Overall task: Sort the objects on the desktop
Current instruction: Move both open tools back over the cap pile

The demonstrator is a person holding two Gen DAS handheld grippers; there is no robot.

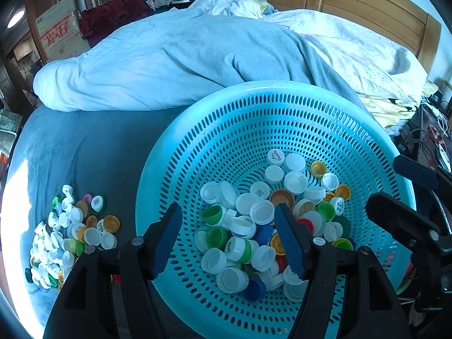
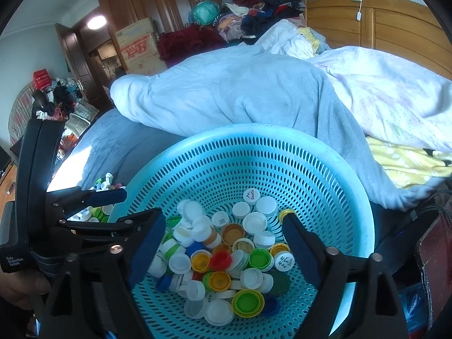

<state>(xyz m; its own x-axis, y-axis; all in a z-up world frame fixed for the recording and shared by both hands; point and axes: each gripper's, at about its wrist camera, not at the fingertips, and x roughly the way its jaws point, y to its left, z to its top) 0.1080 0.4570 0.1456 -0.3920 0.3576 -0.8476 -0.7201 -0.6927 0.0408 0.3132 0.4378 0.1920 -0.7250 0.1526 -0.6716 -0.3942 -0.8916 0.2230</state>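
Observation:
A teal perforated basket (image 1: 226,130) (image 2: 254,147) on the bed holds many bottle caps (image 1: 262,212) (image 2: 226,251), mostly white, with green, yellow, blue and red ones. A second heap of caps (image 1: 70,231) lies on the blue sheet left of the basket; part of it shows in the right wrist view (image 2: 99,212). My left gripper (image 1: 228,237) is open and empty, hovering over the basket's left part. My right gripper (image 2: 223,240) is open and empty over the caps; it shows at the right edge of the left wrist view (image 1: 406,192).
A light blue duvet (image 1: 169,62) (image 2: 240,90) is bunched behind the basket. A wooden headboard (image 1: 367,2) stands at the back right. Cardboard boxes (image 2: 138,48) and piled clothes (image 2: 254,14) lie beyond the bed. Cables and a dark object (image 2: 432,254) sit at the right.

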